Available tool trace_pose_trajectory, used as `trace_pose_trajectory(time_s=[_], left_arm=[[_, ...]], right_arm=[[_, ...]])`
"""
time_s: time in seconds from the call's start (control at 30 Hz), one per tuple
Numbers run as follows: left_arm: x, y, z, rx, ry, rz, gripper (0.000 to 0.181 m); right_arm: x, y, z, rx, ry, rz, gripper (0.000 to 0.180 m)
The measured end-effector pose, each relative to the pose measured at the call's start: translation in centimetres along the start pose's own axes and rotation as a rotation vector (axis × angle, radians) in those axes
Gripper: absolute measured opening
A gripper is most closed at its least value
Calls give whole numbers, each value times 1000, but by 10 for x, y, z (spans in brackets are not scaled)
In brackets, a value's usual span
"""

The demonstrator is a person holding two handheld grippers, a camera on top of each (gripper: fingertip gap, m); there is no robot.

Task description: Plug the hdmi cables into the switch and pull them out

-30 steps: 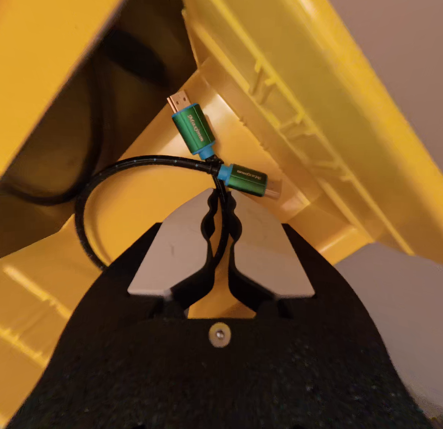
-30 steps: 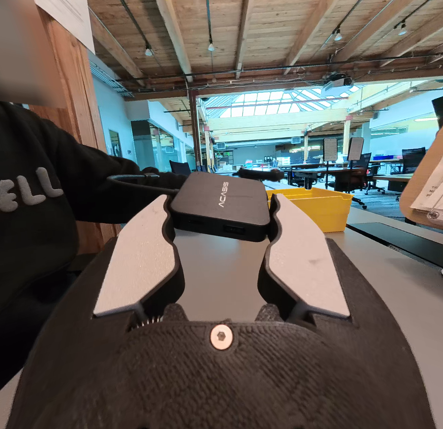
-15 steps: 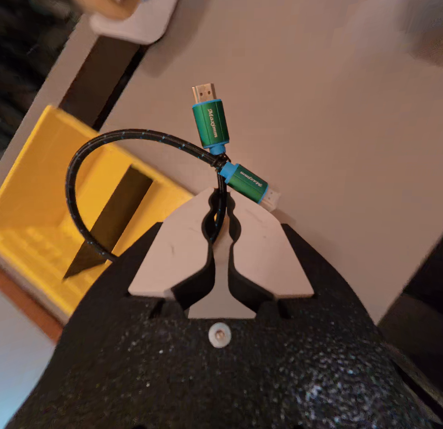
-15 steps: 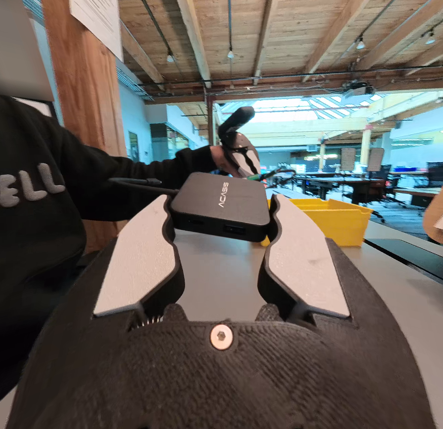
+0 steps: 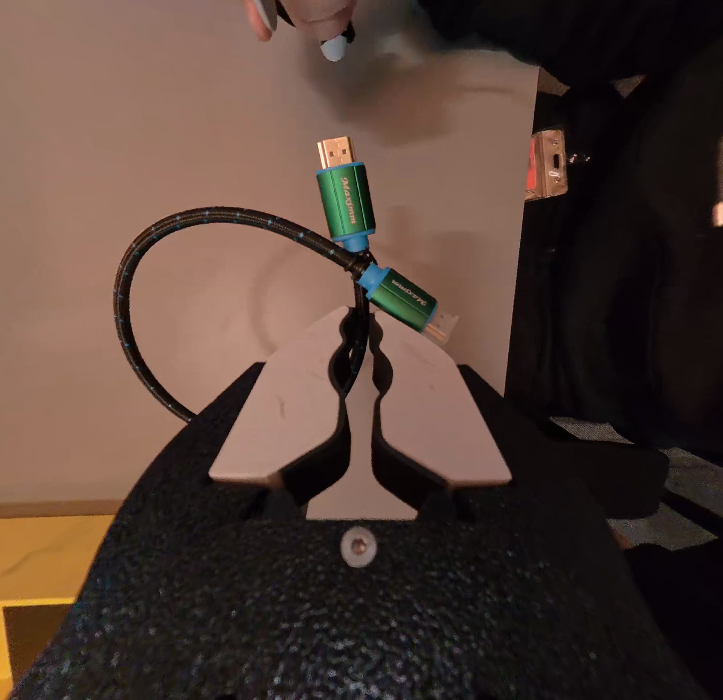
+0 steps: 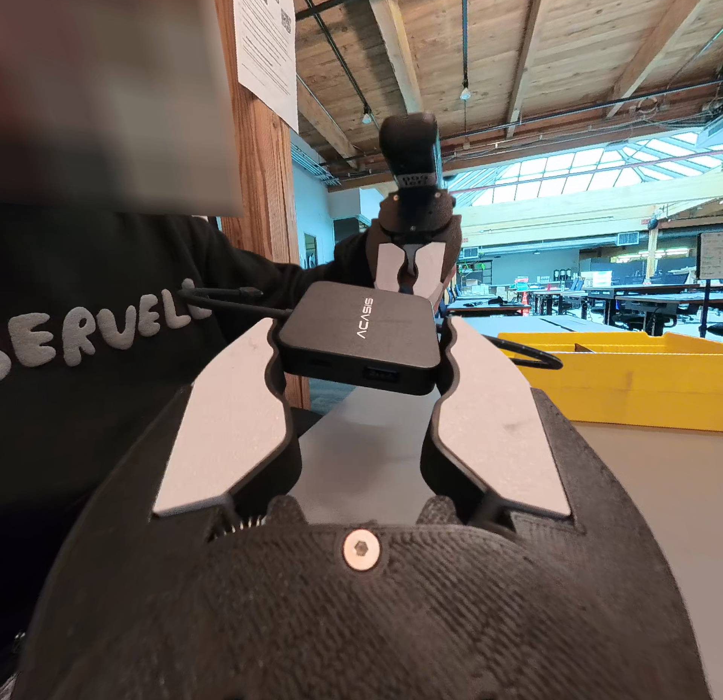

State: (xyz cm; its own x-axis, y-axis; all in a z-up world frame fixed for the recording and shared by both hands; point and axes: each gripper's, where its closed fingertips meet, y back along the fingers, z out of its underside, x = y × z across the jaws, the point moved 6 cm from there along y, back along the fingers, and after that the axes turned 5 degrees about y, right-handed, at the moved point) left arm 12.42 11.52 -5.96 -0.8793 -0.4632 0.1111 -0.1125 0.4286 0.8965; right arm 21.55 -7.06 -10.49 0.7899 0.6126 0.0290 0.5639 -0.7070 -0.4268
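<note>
Flat grey desk (image 5: 156,94) is seen below. Flat black rectangular switch box (image 6: 358,335) – rigid, light, likely slick – is clamped by its side edges in the right tongs (image 6: 362,352), spread wide. Short black braided hdmi cable (image 5: 164,243) with green plugs is pinched mid-cord in the nearly closed left tongs (image 5: 359,321) – springy; a plug-body grip would be firmer.

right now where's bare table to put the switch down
Bare grey tabletop lies under the flat black switch held in the right tongs, running to the yellow plastic bin. The left wrist view shows more bare table beyond the braided green-plugged cable. The bin side is crowded.
</note>
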Motion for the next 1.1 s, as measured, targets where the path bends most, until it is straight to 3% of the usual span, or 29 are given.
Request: trace_pose_trajectory(time_s=[0.23,0.3,0.37,0.43,0.57,0.67,0.77,0.97,1.1], left_arm=[[-13,-9,-12,-27,0,16,5],[-26,-20,-9,-2,-14,-94,5],[-45,-37,-1,-24,-49,-293,5],[-66,-54,9,-53,-102,-593,5],[-94,-72,24,-107,-367,-1185,6],[-99,-91,38,-163,-535,-1433,6],[-97,-114,52,-194,-589,-1430,6],[-89,-126,65,-140,-485,-1274,7],[-84,-116,62,42,-235,-939,6]], right_arm=[[3,-2,8,-87,28,38,78],[4,-1,7,-94,43,63,78],[6,2,4,-99,57,88,78],[8,6,2,-106,75,121,78],[12,13,-1,-104,93,170,78],[14,17,-2,-105,108,199,78],[14,19,-3,-104,114,212,78],[14,21,-5,-108,121,219,78],[13,21,-5,-108,123,214,78]])
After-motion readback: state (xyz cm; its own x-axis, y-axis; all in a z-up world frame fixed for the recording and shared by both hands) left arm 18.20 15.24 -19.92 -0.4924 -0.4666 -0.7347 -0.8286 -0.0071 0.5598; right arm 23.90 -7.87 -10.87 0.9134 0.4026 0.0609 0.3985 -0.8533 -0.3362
